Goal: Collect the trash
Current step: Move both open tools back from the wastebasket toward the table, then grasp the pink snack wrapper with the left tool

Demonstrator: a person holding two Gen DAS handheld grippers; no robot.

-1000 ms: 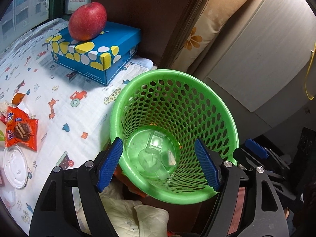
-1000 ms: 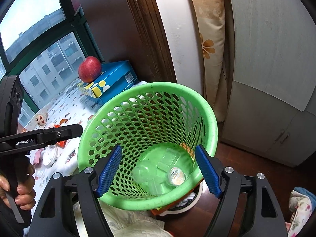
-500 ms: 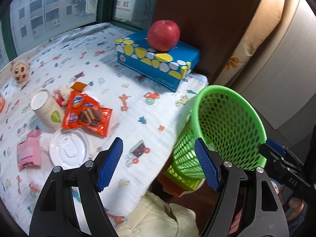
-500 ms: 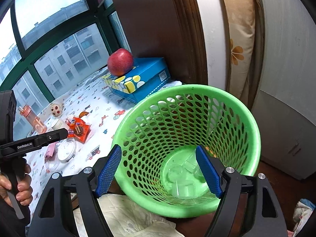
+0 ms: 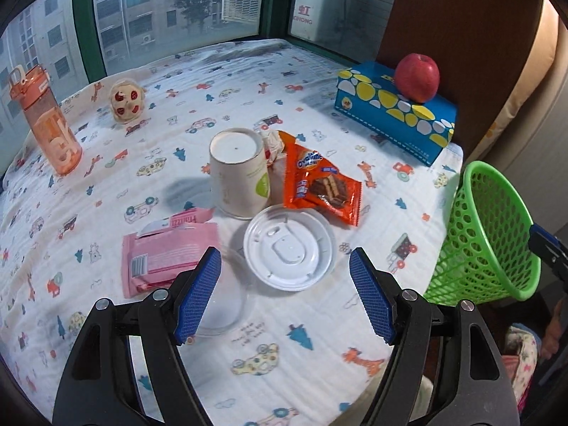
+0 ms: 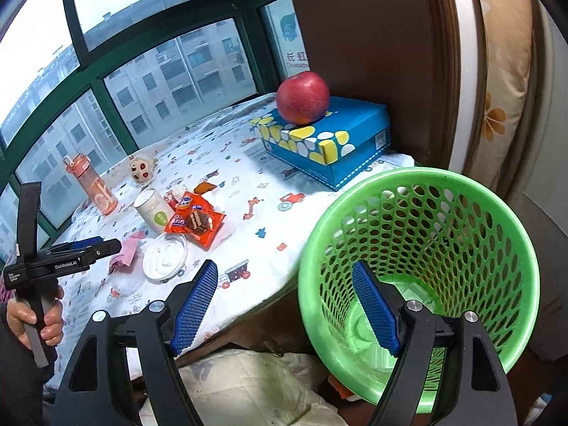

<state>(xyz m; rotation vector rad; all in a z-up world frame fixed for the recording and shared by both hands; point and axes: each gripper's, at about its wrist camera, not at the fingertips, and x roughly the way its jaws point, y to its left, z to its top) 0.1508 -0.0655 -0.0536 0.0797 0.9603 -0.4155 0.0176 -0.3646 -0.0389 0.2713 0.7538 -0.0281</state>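
Green perforated plastic bin [image 6: 419,266] sits off the table edge with clear trash in its bottom; soft printed cloth [image 5: 301,81] may bunch and drag under a low grab. Both tongs gape wide, empty: left gripper [image 5: 284,293] above the trash, right gripper [image 6: 284,307] at the bin rim. Flat lid [image 5: 289,250] gives little lip, crinkly orange wrapper [image 5: 319,184] may slip, thin pink packet [image 5: 167,254] lies flat.

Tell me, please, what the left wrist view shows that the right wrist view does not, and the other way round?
Only the left wrist view shows the clear cup lying beside the left gripper, whose jaws are open. Only the right wrist view shows the inside of the green basket, clear plastic on its floor, and the hand holding the left gripper. Both share the white lid, orange wrapper, paper cup and apple.
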